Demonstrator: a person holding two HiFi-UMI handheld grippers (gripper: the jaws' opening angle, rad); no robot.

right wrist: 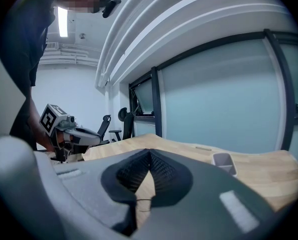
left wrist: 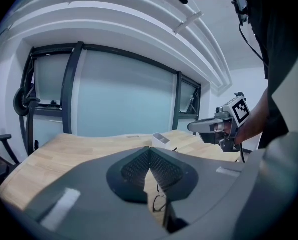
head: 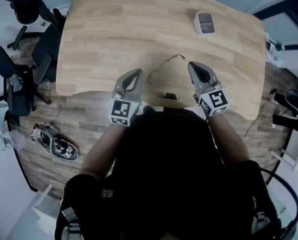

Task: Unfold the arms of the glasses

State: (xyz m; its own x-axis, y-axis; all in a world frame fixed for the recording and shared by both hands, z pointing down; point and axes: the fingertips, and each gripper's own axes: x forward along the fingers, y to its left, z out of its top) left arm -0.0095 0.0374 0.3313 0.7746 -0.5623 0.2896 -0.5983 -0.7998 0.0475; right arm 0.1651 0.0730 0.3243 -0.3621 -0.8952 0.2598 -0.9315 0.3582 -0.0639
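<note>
The thin wire-framed glasses [head: 163,68] lie on the wooden table [head: 109,34] between my two grippers. My left gripper [head: 137,74] hovers just left of them, shut with nothing in it. In the left gripper view part of the glasses [left wrist: 159,202] shows below the closed pads [left wrist: 161,171]. My right gripper [head: 193,65] is just right of the frame's far arm and is shut too. A thin piece of the glasses' wire [right wrist: 139,199] shows low under its pads [right wrist: 164,174]. I see no grip on it.
A small dark object [head: 170,95] lies near the table's front edge. A white open container [head: 204,22] stands at the back right. Office chairs [head: 19,79] and a pair of shoes [head: 54,143] are on the floor to the left.
</note>
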